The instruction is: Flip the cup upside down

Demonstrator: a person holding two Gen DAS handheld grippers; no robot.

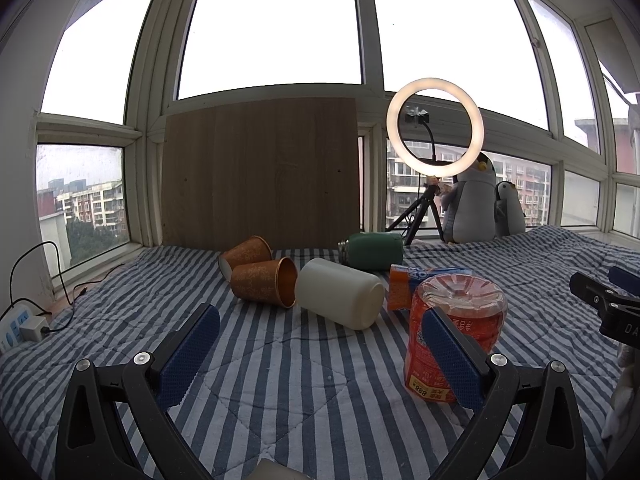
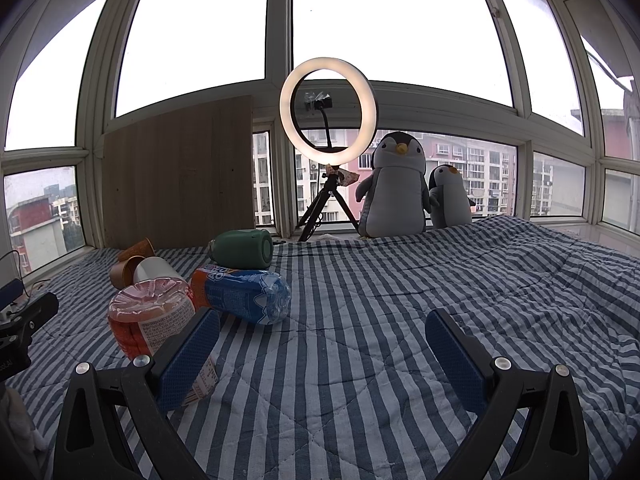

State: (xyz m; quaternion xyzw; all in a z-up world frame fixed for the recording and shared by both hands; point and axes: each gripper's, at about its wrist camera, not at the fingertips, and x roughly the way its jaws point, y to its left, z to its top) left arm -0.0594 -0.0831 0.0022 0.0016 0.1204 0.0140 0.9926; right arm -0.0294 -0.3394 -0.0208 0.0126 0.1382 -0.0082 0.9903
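Left wrist view: left gripper (image 1: pixel 320 344), jaws spread wide, nothing between them, above striped quilt (image 1: pixel 280 392). White cup (image 1: pixel 340 294) on its side, mid-quilt, mouth toward the right; touching it, two brown paper cups (image 1: pixel 262 282), also toppled. Green flask (image 1: pixel 372 250) lying behind. Red bottle (image 1: pixel 456 320) standing base-up beside the right finger.

Right wrist view: right gripper (image 2: pixel 322 342), jaws spread, empty. White cup (image 2: pixel 154 270) partly hidden behind red bottle (image 2: pixel 150 322). Blue-labelled bottle (image 2: pixel 244 294) lying flat. Ring light (image 2: pixel 328 114) and two plush penguins (image 2: pixel 394 186) at the window.
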